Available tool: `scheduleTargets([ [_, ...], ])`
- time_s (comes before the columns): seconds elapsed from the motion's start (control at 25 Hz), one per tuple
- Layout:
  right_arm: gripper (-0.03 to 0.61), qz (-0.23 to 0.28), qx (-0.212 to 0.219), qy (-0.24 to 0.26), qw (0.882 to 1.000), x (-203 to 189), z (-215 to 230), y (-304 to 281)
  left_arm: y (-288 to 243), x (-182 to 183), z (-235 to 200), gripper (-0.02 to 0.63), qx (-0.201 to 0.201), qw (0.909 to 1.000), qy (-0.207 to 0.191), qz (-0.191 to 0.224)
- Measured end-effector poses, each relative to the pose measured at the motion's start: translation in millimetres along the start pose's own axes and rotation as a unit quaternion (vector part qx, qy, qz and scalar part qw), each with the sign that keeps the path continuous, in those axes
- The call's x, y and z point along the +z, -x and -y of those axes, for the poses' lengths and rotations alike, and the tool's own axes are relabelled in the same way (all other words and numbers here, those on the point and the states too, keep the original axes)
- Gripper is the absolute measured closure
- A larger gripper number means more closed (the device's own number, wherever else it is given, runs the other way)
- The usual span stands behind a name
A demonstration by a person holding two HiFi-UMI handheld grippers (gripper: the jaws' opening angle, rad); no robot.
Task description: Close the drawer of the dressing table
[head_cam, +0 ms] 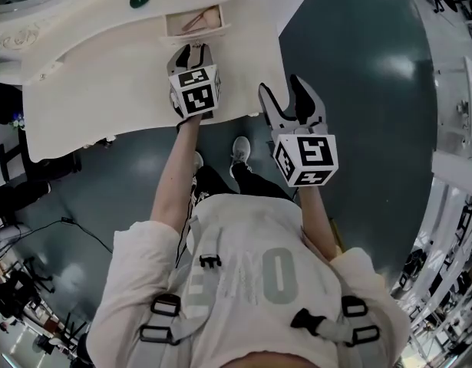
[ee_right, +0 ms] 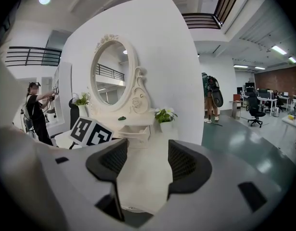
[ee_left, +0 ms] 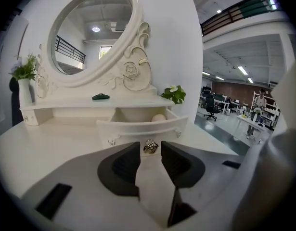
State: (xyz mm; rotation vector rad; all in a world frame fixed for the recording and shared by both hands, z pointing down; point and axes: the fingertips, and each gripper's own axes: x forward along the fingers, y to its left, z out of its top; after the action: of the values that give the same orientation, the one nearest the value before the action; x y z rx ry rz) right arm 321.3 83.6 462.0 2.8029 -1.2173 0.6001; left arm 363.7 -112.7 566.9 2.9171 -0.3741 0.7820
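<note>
Fingers [ee_left: 120, 165] of the left gripper [head_cam: 193, 52] sit slightly apart, flanking the knob [ee_left: 150, 147] of the open drawer [ee_left: 138, 128] at twelve o'clock; the right gripper [ee_right: 147, 147] gapes empty. Next move looks like a straight push in.

The floor [head_cam: 358, 90] was dark grey-green and glossy, and it reflected light. In the left gripper view a white wall [ee_left: 181, 42] stood at twelve o'clock. At three o'clock an open office with desks [ee_left: 244, 121], black office chairs [ee_left: 211, 105] and long ceiling lights [ee_left: 242, 70] lay under a railed balcony [ee_left: 234, 11] at one o'clock.
</note>
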Motion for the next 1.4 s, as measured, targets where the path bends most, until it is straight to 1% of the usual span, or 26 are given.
scheduleTargets([
  [0.08, 0.318, -0.005, 0.003, -0.002, 1.000, -5, 2, 0, -3, -2, 1, 0.486, 0.002, 1.0000, 0.000, -0.004],
  [0.2, 0.321, -0.012, 0.007, 0.000, 1.000, -11, 4, 0, -5, -3, 2, 0.503, 0.007, 1.0000, 0.004, -0.004],
  [0.44, 0.331, -0.015, 0.012, 0.000, 1.000, -14, 4, -4, -7, -4, 2, 0.506, 0.007, 1.0000, 0.002, 0.002],
  [0.76, 0.341, -0.025, 0.019, 0.002, 1.000, -18, 2, -6, -7, -1, 1, 0.509, 0.005, 1.0000, 0.002, -0.003],
  [1.16, 0.351, -0.024, 0.011, 0.005, 1.000, -13, 8, -3, -16, 23, -4, 0.509, 0.010, 0.9998, -0.003, 0.015],
  [1.4, 0.351, -0.024, 0.006, 0.010, 1.000, -12, 12, -5, -28, 29, -9, 0.511, 0.013, 0.9998, -0.005, 0.013],
])
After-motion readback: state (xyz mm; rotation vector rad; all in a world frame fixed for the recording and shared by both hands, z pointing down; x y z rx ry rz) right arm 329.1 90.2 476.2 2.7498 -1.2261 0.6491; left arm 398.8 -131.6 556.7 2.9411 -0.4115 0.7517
